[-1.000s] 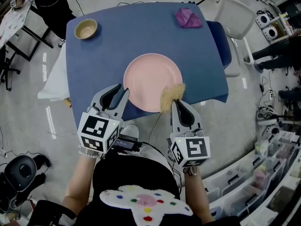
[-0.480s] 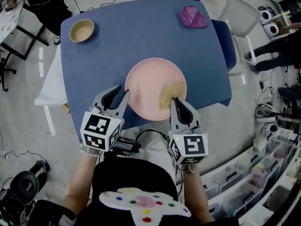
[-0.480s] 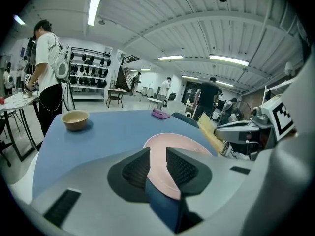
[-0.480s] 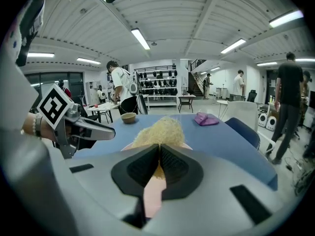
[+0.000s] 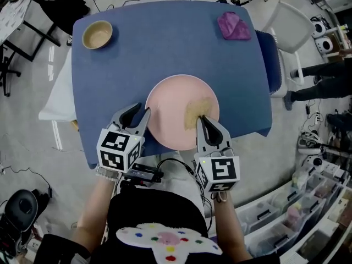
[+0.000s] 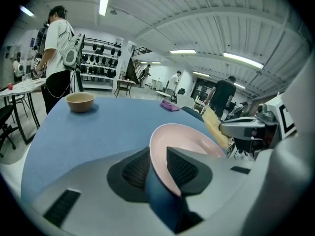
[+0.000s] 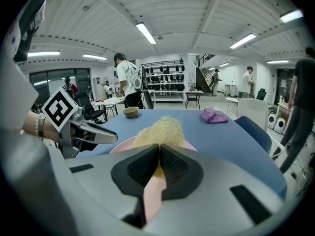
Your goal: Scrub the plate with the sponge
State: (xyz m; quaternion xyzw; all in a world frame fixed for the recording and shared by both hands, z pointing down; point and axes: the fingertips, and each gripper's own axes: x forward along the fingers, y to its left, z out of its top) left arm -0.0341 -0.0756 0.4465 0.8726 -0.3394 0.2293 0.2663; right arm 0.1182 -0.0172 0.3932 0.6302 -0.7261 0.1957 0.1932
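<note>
The pink plate (image 5: 173, 106), likely stiff, slick and breakable, sits near the blue table's (image 5: 165, 37) front edge, best held by the rim now between the left gripper's (image 5: 139, 111) jaws, which have just been opening and stand unclamped, while the right gripper (image 5: 202, 120) pinches the soft sponge (image 5: 199, 106) onto it

left gripper (image 5: 141, 110) tipped down, jaws apart and just been opening, plate (image 5: 173, 106) rim between them, not clamped; right gripper (image 5: 201, 119) tipped down, jaws pinched on sponge (image 5: 198, 108); both forearms reach forward, roughly parallel, grippers side by side
</note>
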